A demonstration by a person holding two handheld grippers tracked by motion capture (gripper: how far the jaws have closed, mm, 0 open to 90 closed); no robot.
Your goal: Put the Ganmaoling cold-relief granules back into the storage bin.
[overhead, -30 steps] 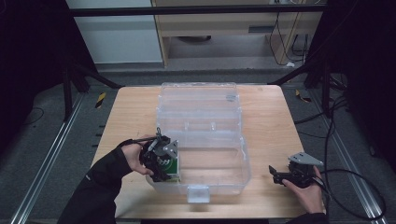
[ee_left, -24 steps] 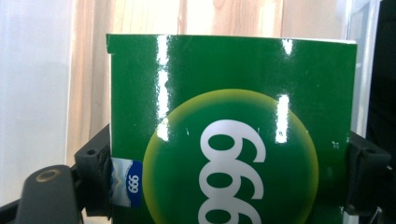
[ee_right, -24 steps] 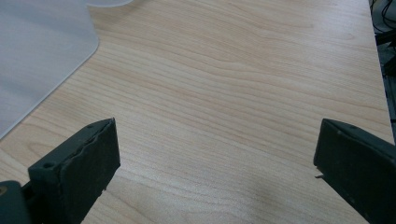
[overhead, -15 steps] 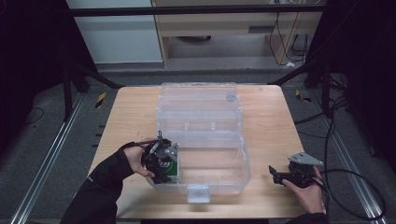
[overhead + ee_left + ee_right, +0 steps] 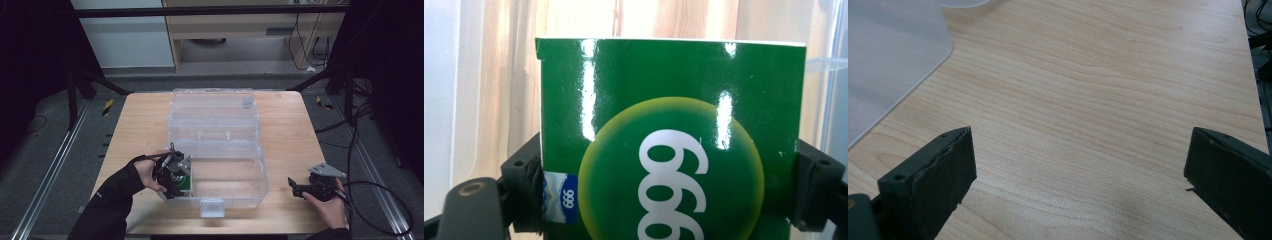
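While the left tool pinches a green carton from both sides, the carton sits low at the near-left corner of the clear plastic box — inside it, by the look of the high view, though whether it rests on the floor I cannot tell. Placement seems nearly done; letting go and pulling the tool clear are left. Off to the other side, the right tool rests on the worktop, jaws spread wide — holding nothing.
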